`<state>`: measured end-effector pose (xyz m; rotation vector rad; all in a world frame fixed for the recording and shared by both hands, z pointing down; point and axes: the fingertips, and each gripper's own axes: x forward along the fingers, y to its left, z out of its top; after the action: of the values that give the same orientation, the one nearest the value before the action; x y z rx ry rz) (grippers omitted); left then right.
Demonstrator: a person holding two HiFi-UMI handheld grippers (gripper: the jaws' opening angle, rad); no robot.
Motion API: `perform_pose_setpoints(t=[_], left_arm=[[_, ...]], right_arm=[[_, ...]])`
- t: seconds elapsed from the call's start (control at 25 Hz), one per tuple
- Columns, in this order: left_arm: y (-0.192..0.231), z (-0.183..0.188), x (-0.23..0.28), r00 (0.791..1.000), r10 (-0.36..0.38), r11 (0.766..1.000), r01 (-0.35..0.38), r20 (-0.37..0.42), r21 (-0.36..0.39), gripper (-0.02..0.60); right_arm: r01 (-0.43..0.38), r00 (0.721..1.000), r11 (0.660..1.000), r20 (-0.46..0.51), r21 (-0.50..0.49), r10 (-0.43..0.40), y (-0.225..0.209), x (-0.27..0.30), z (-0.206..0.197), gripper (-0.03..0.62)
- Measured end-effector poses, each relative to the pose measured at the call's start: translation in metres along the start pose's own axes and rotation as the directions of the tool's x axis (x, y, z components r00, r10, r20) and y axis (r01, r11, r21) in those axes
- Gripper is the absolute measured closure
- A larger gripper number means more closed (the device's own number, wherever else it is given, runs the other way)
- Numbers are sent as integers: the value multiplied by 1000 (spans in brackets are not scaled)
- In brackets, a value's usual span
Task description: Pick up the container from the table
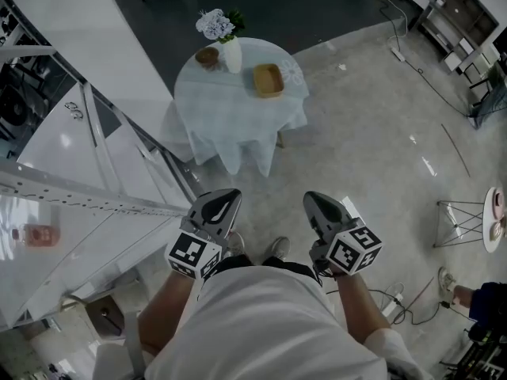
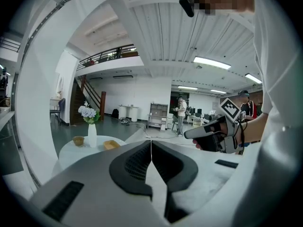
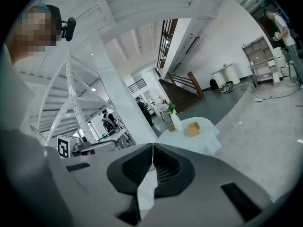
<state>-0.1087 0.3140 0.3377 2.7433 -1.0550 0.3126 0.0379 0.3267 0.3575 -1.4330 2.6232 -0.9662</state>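
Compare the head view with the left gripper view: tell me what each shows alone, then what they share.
Head view only: the person's shoes and a wire-legged side table at the right edge.

Left gripper view only: ceiling lights, an upper balcony and a distant standing person.

Both: the round clothed table with its white vase of flowers, small brown bowl and tan container, plus the left hand-held gripper and right hand-held gripper, both shut and far from the table.
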Motion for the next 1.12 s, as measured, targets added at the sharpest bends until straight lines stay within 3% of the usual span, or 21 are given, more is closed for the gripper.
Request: perform_pose_setpoints(t=[0.56,1.12], left_arm=[[-53,5,33,1000,23,1000,-23,-5,17,560],[-43,10,67,1000,29,999,-29,-1,15,560]], right_arm=[[-36,999,999,-8,27,36,-43,-39,5,572],[-37,999,999,-18,11,37,-73,-29,20,572]])
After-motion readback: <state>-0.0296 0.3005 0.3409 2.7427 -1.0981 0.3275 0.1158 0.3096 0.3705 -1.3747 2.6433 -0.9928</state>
